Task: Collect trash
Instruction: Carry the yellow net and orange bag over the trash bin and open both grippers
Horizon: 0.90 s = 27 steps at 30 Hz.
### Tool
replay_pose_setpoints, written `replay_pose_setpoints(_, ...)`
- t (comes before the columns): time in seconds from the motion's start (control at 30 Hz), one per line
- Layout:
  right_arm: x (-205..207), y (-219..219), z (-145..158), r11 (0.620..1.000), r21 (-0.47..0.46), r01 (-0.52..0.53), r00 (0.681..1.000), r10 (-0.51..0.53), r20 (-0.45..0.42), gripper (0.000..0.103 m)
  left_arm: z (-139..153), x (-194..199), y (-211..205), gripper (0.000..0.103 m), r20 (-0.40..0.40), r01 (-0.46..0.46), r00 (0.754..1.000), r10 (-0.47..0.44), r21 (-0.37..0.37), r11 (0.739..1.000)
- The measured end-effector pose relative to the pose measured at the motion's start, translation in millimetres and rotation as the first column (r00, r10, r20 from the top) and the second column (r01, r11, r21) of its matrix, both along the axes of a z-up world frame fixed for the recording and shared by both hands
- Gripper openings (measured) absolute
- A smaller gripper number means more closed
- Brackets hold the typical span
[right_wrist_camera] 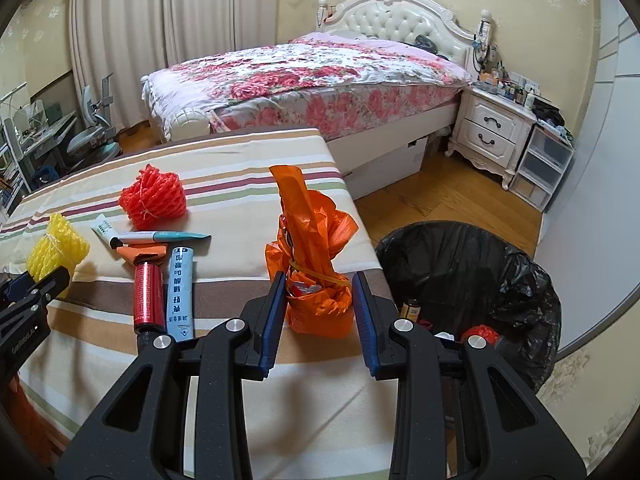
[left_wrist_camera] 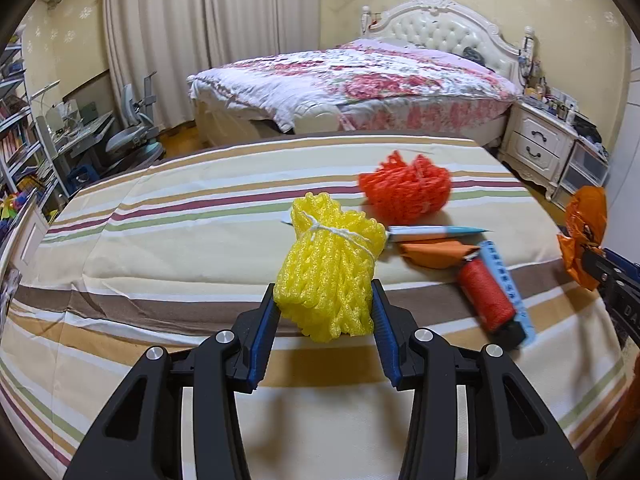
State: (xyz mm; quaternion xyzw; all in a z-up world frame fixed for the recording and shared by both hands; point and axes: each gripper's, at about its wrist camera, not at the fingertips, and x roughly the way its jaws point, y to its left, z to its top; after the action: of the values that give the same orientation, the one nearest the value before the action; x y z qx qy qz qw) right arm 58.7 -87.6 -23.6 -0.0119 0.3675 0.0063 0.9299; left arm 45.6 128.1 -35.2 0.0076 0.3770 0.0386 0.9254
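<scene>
Left gripper (left_wrist_camera: 324, 312) clamps the yellow foam net (left_wrist_camera: 330, 272) over the striped table (left_wrist_camera: 160, 240). Right gripper (right_wrist_camera: 319, 312) squeezes the orange bag (right_wrist_camera: 316, 264); only its view shows the black-lined bin (right_wrist_camera: 472, 280), apparently holding trash.

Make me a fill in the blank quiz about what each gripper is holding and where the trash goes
The left gripper is shut on the ____ foam net.
The right gripper is shut on an orange ____ tied with a rubber band.
The bin on the floor is lined with a ____ bag.

Missing words: yellow; plastic bag; black
</scene>
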Motion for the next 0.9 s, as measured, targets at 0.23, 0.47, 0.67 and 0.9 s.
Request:
replay_pose_setpoints(0.23, -13, -29, 8, 0.998, -0.002, 0.058, 0.998, -0.058, 0.015, 0.032, 16, -9, -43, 0.044, 0.046, 0.101, 0.994, -0.101, -0.004, 0.995)
replay_pose_setpoints(0.47, -23, -73, 12, 0.989, -0.008, 0.147, 0.989, -0.147, 0.029, 0.032, 18, -3, -99, 0.044, 0.056, 0.209, 0.976, -0.208, -0.003, 0.978)
replay_pose_setpoints(0.67, -21, -113, 12, 0.975, -0.005, 0.224, 0.974, -0.224, 0.034, 0.032, 18, 11, -143, 0.044, 0.049, 0.286, 0.957, -0.286, 0.002, 0.958)
replay_pose_setpoints(0.9, -14, -146, 6, 0.962, 0.009, 0.274, 0.961, -0.274, 0.024, 0.032, 16, 25, -192, 0.045, 0.052, 0.345, 0.937, -0.346, 0.026, 0.938)
